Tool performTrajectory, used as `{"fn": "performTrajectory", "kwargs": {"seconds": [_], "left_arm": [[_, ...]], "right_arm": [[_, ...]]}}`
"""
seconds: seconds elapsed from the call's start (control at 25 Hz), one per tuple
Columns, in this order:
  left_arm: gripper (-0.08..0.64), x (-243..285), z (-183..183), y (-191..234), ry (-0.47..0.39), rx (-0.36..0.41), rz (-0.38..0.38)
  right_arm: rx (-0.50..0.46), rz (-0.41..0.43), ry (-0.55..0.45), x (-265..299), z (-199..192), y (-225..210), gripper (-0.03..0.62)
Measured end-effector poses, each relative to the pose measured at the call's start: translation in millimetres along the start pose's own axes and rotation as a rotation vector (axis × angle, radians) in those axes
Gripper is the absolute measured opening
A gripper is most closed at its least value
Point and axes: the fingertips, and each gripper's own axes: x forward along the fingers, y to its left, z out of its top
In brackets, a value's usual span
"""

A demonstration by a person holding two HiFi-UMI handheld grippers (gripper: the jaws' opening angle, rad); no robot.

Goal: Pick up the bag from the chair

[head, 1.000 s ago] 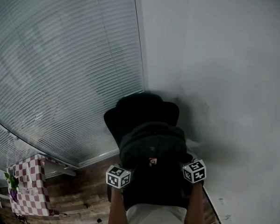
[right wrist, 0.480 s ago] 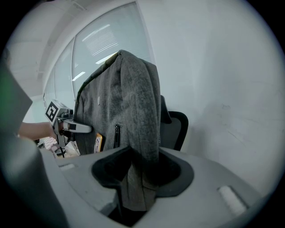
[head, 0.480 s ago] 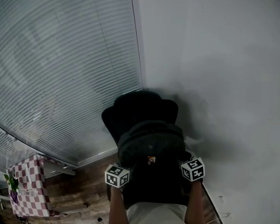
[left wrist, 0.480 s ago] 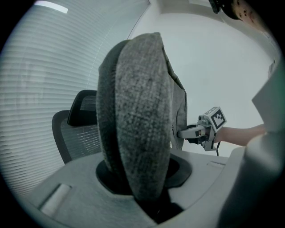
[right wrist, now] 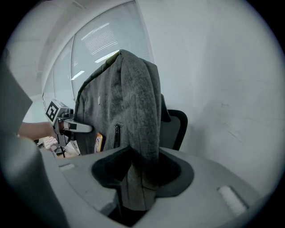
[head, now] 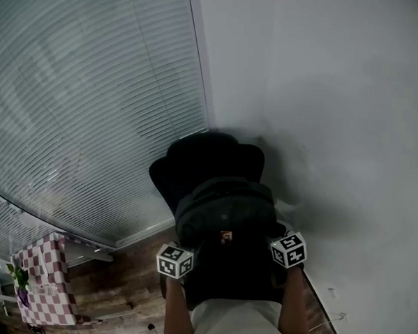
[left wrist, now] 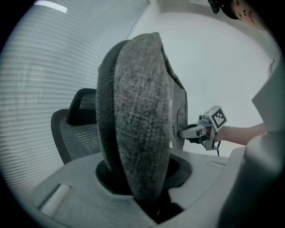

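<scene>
Still, the left gripper [left wrist: 149, 201] stays clamped on the left side of the gray bag [head: 226, 216]. The bag hangs just near of the black chair [head: 204, 161], barely higher than a second ago, and the right gripper [right wrist: 133, 197] pinches its right edge.

Looks like an office, folks. Horizontal blinds [head: 79, 107] sweep across a big window wall on the left and meet a plain white wall [head: 337, 121] at the corner. Tucked into that corner is a black office chair [head: 209, 159]. The left gripper view shows its mesh back [left wrist: 75, 142] and a separate headrest [left wrist: 82, 104]. There's wood-look floor [head: 112, 290] underneath. Down at the lower left, a red-and-white checked cloth [head: 46, 273] covers a small desk, with a green plant [head: 19, 274] at its edge.
</scene>
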Motion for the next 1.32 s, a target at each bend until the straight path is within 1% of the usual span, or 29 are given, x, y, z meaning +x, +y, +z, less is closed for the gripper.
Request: {"fn": "performTrajectory", "kwargs": {"seconds": [0.16, 0.36, 0.52, 0.68, 0.96, 1.32], "left_arm": [[0.118, -0.9, 2.9, -0.2, -0.010, 0.001, 0.005], [0.118, 0.8, 4.8, -0.7, 0.000, 0.006, 0.001], [0.118, 1.8, 1.4, -2.1, 0.004, 0.010, -0.004], [0.118, 1.2, -3.4, -1.8, 0.010, 0.004, -0.007], [0.117, 3.9, 4.4, -13.3, 0.011, 0.034, -0.015], [0.117, 6.0, -0.8, -9.5, 0.021, 0.022, -0.015]], "right_arm": [[-0.004, -0.005, -0.001, -0.5, 3.0, -0.4, 0.161], [-0.006, -0.004, -0.008, -0.6, 3.5, -2.3, 0.160], [0.003, -0.008, -0.003, -0.7, -2.1, -2.4, 0.160], [-0.009, -0.007, 0.009, -0.2, -5.1, -0.8, 0.160], [0.004, -0.017, 0.005, -10.9, -4.6, -7.5, 0.160], [0.017, -0.038, 0.016, -6.7, -7.7, -5.6, 0.160]]}}
